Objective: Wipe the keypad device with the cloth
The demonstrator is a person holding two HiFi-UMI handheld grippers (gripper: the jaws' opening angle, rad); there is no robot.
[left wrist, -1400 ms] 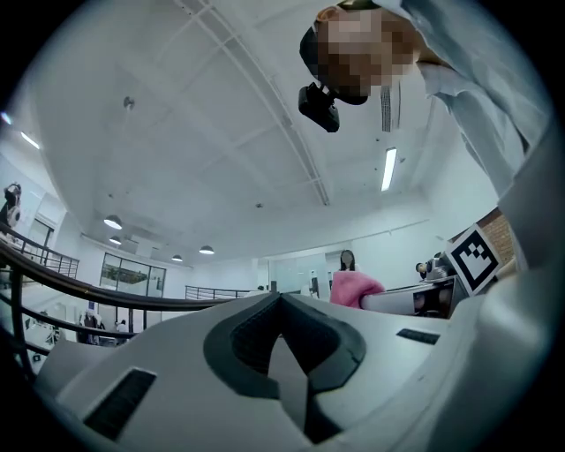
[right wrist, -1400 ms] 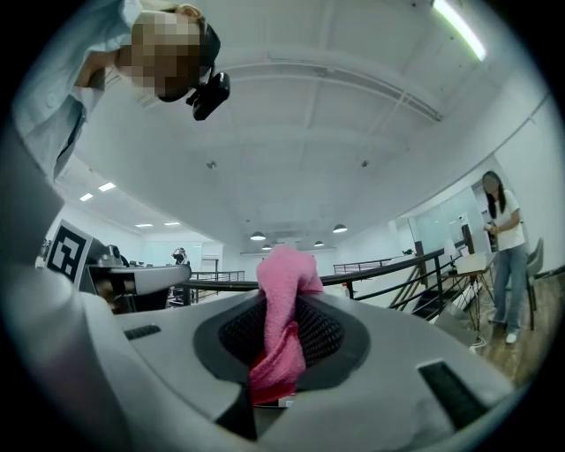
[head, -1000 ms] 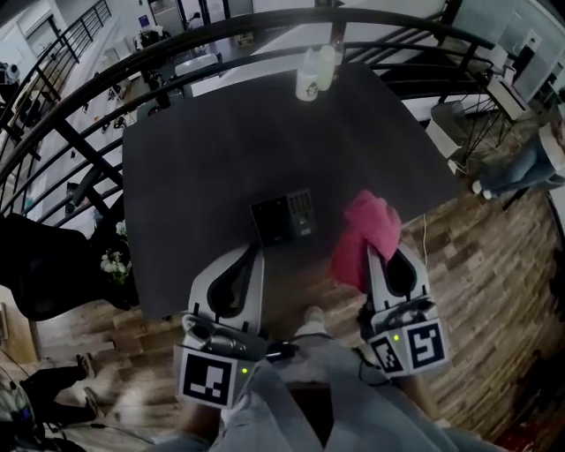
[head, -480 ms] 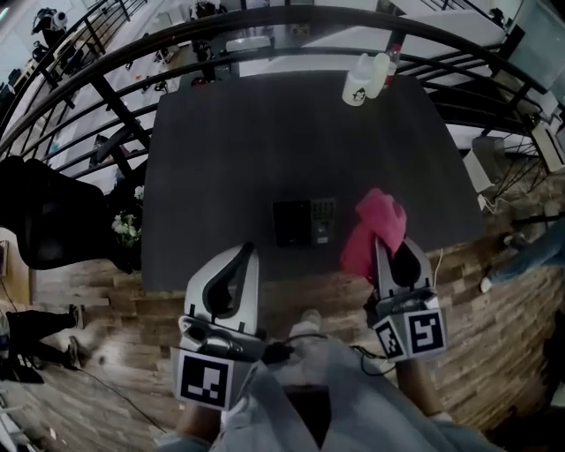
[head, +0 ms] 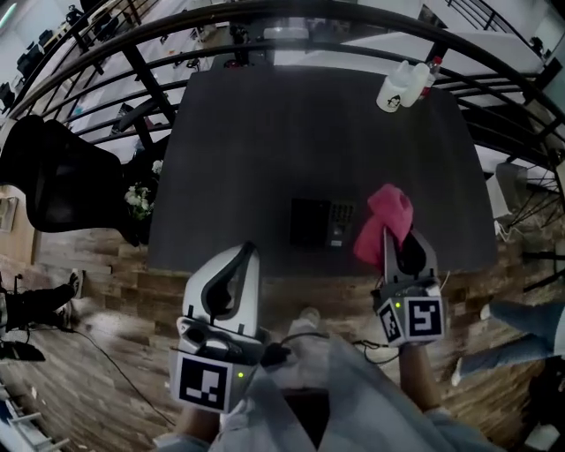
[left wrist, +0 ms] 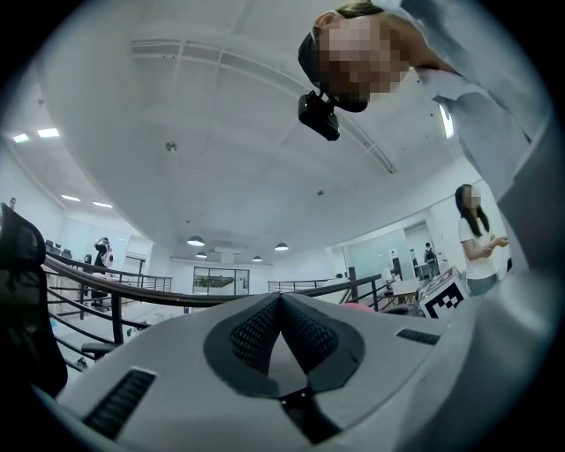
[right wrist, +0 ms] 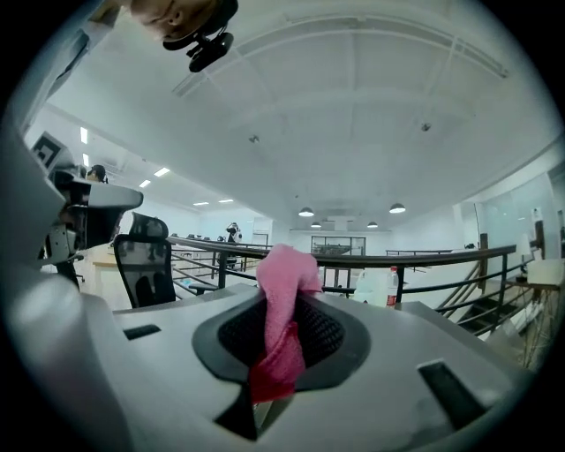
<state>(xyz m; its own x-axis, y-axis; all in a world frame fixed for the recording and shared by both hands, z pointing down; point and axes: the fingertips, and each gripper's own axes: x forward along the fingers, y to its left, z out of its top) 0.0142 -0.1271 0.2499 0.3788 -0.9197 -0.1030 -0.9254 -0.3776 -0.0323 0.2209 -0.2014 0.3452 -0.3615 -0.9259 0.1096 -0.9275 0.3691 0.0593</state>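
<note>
The keypad device [head: 322, 222], a flat black box with a screen on the left and keys on the right, lies near the front edge of the dark table [head: 265, 132]. My right gripper [head: 386, 231] [right wrist: 281, 305] is shut on the pink cloth [head: 387, 219] [right wrist: 284, 291], which bunches up above the jaws just right of the keypad. My left gripper [head: 250, 249] [left wrist: 281, 297] hangs at the table's front edge, left of and nearer than the keypad. Its jaws meet with nothing between them.
A white jug [head: 395, 88] and a red-capped bottle [head: 430, 72] stand at the table's far right corner. A black railing [head: 291, 18] curves round the far side. A black chair [head: 62, 185] stands left of the table. Wooden floor [head: 106, 353] lies below.
The head view has swung, so the table and keypad now sit further right in the picture. Both grippers stay by the front edge, the right one still holding the cloth.
</note>
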